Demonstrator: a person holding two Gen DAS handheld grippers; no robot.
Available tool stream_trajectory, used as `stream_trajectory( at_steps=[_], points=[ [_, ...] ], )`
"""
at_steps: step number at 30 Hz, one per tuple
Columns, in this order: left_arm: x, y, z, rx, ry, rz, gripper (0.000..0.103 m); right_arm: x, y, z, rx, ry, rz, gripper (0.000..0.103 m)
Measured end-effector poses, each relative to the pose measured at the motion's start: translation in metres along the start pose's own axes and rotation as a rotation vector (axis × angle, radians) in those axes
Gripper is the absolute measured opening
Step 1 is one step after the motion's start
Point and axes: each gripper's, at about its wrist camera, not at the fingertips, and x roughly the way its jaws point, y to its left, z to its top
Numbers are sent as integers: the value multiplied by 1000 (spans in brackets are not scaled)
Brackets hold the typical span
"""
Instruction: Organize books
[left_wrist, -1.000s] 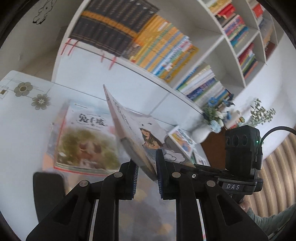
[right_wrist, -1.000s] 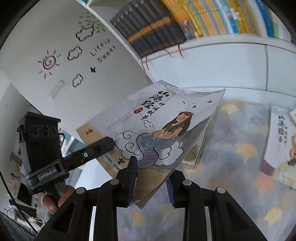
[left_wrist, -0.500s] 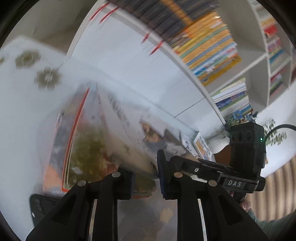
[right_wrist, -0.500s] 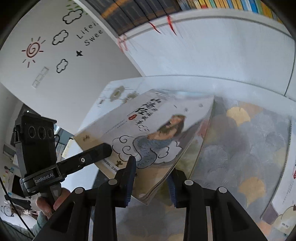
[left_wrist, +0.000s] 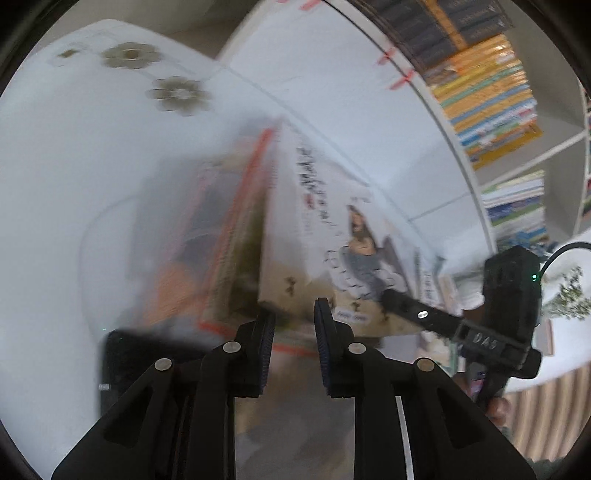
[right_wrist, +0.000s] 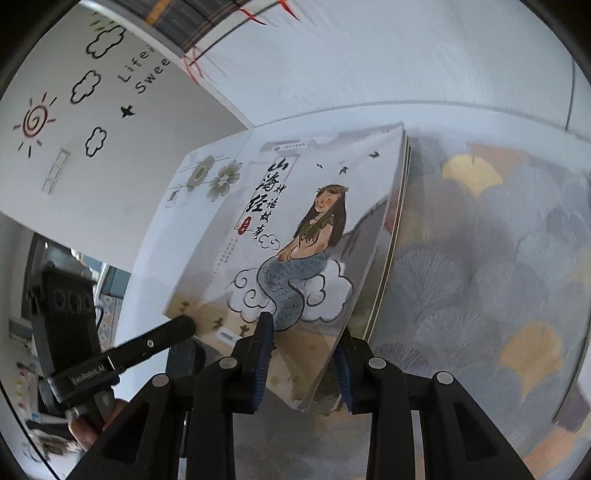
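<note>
The mermaid-cover book (right_wrist: 295, 229) lies tilted low over a stack. Its near edge runs between the pads of my right gripper (right_wrist: 304, 336), which is shut on it with the cover bowed across the gap. In the left wrist view the same book (left_wrist: 332, 229) is blurred. Its near corner sits at the tips of my left gripper (left_wrist: 293, 314), which holds it with the pads a little apart. One left finger (right_wrist: 162, 341) rests on the cover's corner. Under the book lies a stack topped by an orange-bordered book (left_wrist: 236, 236), whose page edges (right_wrist: 391, 266) show at the right.
The stack rests on a white table (left_wrist: 74, 184) where a leaf-patterned cloth (right_wrist: 480, 258) begins. A dark flat object (left_wrist: 122, 362) lies near the left gripper. A white bookshelf (left_wrist: 487, 92) full of books stands behind, and a wall with stickers (right_wrist: 92, 110) is on the left.
Both grippers have come down and forward with the mermaid book, which has tipped from nearly upright to lying low over the stack. The shelves have slid up out of view.
</note>
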Motion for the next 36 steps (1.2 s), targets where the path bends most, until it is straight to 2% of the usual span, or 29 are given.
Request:
stream_trajectory(
  at_steps=[2, 5, 7, 12, 14, 15, 16, 19, 23, 28, 32, 36],
  points=[
    [-9, 7, -4, -10, -9, 36, 19, 5, -2, -2, 34, 5, -2, 31],
    [-23, 10, -8, -24, -28, 45, 19, 3, -10, -6, 85, 1, -3, 31],
    [-31, 9, -10, -26, -33, 61, 24, -6, -15, -12, 114, -2, -4, 31],
    [-50, -27, -17, 44, -49, 42, 24, -59, -20, -45, 147, -65, 20, 32],
    [-52, -50, -23, 90, -42, 25, 25, -83, -23, -68, 151, -93, 9, 39],
    [-52, -66, -29, 125, -32, 17, 27, -94, -26, -80, 157, -108, 2, 48],
    [-51, -82, -35, 160, -19, 10, 27, -112, -35, -99, 176, -134, -8, 52],
    [-34, -137, -62, 259, 57, -51, 29, -149, -61, -140, 226, -173, -9, 52],
    [10, -213, -106, 372, 169, -107, 31, -202, -113, -198, 343, -196, -61, 52],
    [60, -312, -162, 463, 266, -196, 31, -283, -186, -258, 475, -253, -159, 52],
    [101, -387, -185, 555, 343, -211, 31, -342, -244, -294, 589, -340, -214, 52],
    [136, -429, -211, 617, 390, -188, 31, -380, -296, -320, 698, -414, -261, 51]
  ],
)
